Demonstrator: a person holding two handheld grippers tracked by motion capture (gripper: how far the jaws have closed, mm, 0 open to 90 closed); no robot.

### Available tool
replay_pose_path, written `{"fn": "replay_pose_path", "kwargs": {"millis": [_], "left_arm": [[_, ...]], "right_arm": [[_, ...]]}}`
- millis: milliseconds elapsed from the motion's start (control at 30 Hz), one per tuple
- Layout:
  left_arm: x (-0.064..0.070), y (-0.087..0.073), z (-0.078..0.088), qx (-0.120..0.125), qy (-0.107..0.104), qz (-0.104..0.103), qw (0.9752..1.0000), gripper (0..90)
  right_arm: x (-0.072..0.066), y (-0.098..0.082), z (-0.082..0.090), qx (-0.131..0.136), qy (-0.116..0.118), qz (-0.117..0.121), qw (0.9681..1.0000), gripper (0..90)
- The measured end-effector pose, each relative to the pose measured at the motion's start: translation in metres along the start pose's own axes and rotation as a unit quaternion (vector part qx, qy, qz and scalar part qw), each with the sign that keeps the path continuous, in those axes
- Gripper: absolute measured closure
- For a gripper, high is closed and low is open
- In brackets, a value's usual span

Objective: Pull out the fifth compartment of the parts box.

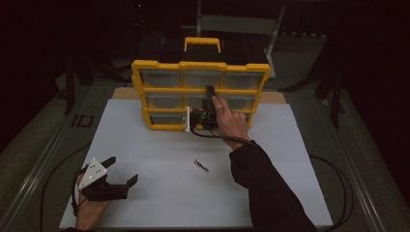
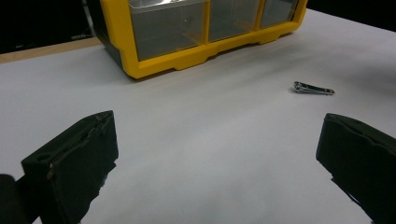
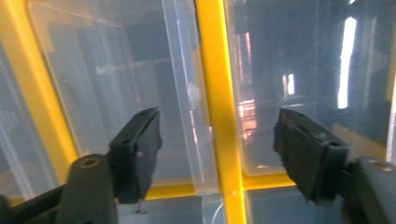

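A: Big stuff first. White table [image 1: 159, 154], and at its far edge a yellow drawer organizer [image 1: 200, 94] stands upright, clear drawers in three rows, handle on top.

B: Right gripper [image 1: 203, 117]?

A: Up against the organizer front, bottom row. In the right gripper view its jaws stand partly apart, straddling a yellow divider [image 3: 217, 107] with a clear drawer tab [image 3: 187, 102] just beside it; the pads press on nothing.

B: Left gripper [image 1: 118, 176]?

A: Low at the near left of the table, jaws wide apart, nothing between them.

B: Small items?

A: A metal nail clipper [image 1: 201, 166] lies flat mid-table, well apart from both grippers, also in the left gripper view [image 2: 314, 88].
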State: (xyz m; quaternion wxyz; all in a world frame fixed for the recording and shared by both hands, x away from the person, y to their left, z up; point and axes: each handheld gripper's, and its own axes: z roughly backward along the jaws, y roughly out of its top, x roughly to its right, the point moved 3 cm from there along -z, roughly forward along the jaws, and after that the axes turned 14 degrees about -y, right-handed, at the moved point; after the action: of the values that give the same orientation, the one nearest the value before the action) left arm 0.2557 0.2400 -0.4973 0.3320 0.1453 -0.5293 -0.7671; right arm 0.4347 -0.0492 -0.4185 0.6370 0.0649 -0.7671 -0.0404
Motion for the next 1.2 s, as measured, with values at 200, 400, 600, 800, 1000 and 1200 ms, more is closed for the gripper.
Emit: {"fn": "replay_pose_path", "kwargs": {"millis": [200,400,600,800,1000,1200], "left_arm": [[0.000,0.000,0.000,0.000,0.001,0.000,1.0000,0.0],[0.000,0.000,0.000,0.000,0.000,0.000,1.0000,0.0],[0.000,0.000,0.000,0.000,0.000,0.000,1.0000,0.0],[0.000,-0.001,-0.001,-0.002,0.000,0.001,1.0000,0.0],[0.000,-0.001,-0.001,-0.003,-0.001,0.001,1.0000,0.0],[0.000,-0.002,-0.002,-0.005,-0.001,0.002,1.0000,0.0]], "right_arm": [[-0.003,0.001,-0.001,0.012,-0.027,0.031,0.9991,41.9],[-0.005,0.001,-0.002,0.022,-0.043,0.057,0.9972,45.0],[-0.006,0.001,-0.001,0.029,-0.050,0.073,0.9957,48.1],[-0.006,0.001,0.000,0.029,-0.054,0.076,0.9952,50.7],[-0.005,0.000,0.004,0.031,-0.041,0.078,0.9956,57.1],[-0.005,0.000,0.008,0.033,-0.022,0.086,0.9955,66.0]]}}
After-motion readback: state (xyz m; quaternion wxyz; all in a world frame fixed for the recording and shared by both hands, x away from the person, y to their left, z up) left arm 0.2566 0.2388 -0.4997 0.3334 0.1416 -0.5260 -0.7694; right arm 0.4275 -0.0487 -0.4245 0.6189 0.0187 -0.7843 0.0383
